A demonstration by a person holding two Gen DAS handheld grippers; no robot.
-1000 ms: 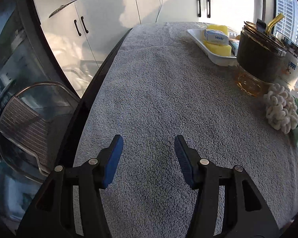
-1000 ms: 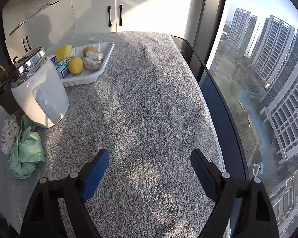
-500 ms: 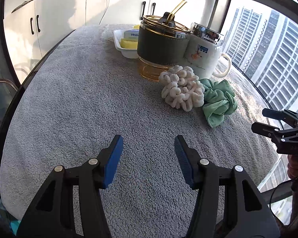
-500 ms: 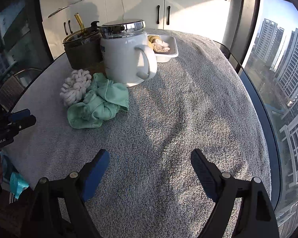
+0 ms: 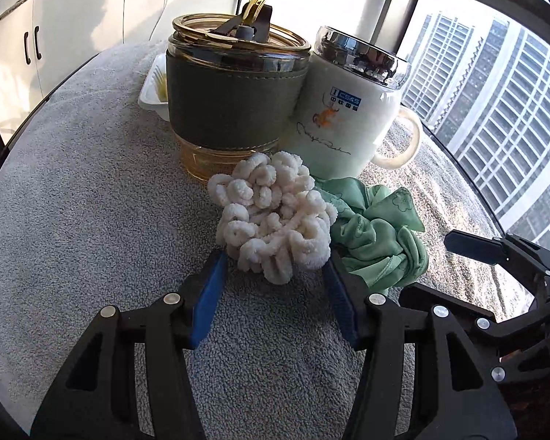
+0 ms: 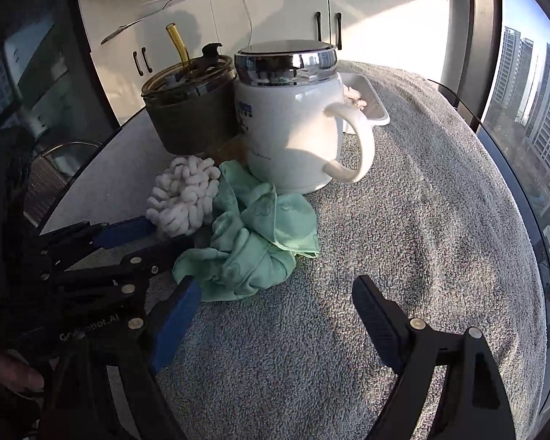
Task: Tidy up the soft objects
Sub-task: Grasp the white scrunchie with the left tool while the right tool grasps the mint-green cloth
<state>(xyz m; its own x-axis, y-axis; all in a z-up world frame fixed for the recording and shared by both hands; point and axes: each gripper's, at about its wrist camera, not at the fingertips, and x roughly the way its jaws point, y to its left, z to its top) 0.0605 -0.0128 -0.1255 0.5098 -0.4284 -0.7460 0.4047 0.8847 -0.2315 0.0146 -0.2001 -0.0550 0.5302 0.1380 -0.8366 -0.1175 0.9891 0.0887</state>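
Jaws on the left gripper [image 5: 273, 275] are sitting spread apart, and the cream scrunchie [image 5: 275, 216] is lying right in the gap between the two blue pads, its near edge poking in between the tips. Can't tell if the pads are actually touching it, the fluffy loops are covering the tips. Right gripper [image 6: 275, 304] is hanging wide apart too, gripping nothing, with the green scrunchie [image 6: 255, 234] lying just ahead of its left pad, more off to that side than centered.

Both scrunchies are resting on the grey towel [image 6: 421, 220], pressed up against each other, cream one on the left. Right behind them the glass tumbler [image 5: 234, 99] with the dark sleeve and the white mug [image 5: 344, 117] are standing side by side, upright.

Hard-to-see stuff: the white tray [image 6: 370, 110] is sitting behind the cups and is mostly blocked, so whatever is in it is barely showing. The tumbler's straw is getting cut off at the top of the left view.
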